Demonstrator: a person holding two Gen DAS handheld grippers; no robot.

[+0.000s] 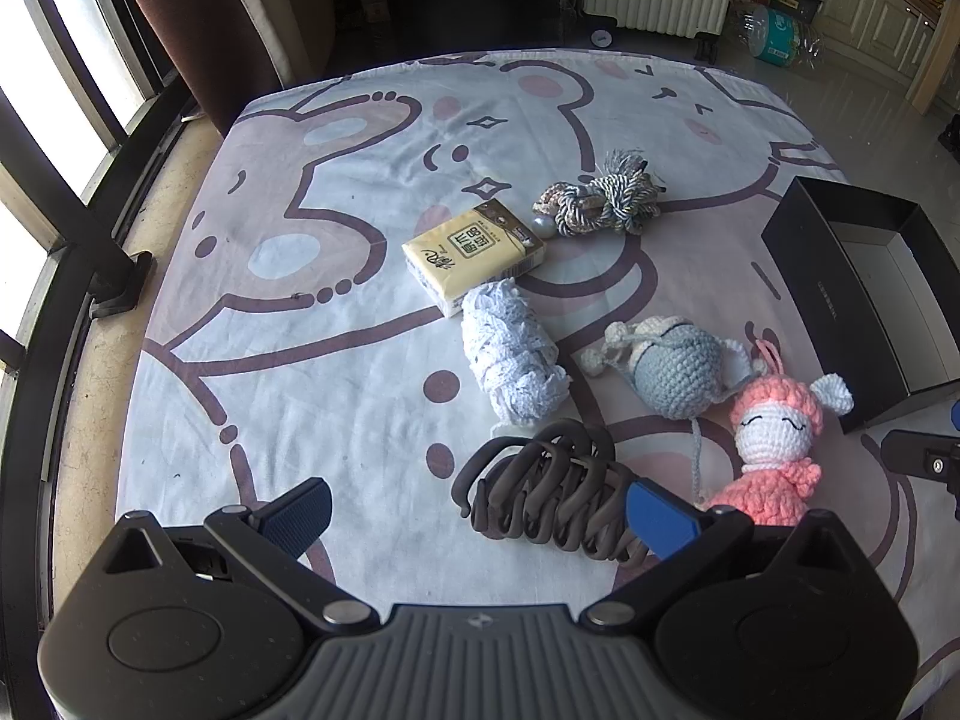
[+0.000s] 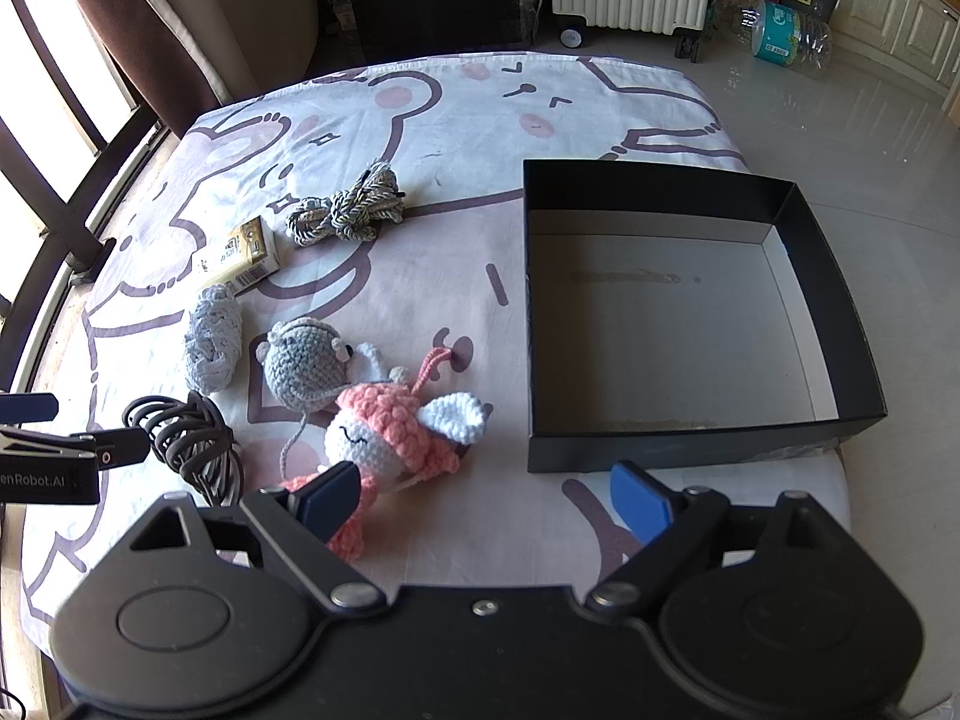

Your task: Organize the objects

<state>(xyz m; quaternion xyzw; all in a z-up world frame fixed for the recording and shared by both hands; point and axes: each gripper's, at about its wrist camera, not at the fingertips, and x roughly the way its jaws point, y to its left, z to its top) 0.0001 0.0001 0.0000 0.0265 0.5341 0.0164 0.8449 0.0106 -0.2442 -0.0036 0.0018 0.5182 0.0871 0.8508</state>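
Plainly nothing is boxed yet: the black box (image 2: 678,324) stands empty at the right of the cartoon-print sheet (image 1: 336,372), while the loose things lie in a cluster to its left; the pink crochet doll (image 2: 384,444) is nearest the box, with the grey crochet ball (image 2: 303,369) touching it, then the white lace bundle (image 1: 510,354), the tissue pack (image 1: 474,255), the twisted cord (image 1: 606,201) farthest off and the dark hair clip (image 1: 540,492) closest to the person. The right claw (image 2: 483,501) is spread wide and holds nothing, its left pad just over the doll's skirt; the left claw (image 1: 480,519) is likewise wide and empty, beside the clip. I judge the doll the sensible first pick: centre the pads on its firm head or body rather than the floppy skirt; close gently, since yarn compresses; lift clear of the ball's trailing string before carrying it over the box wall.
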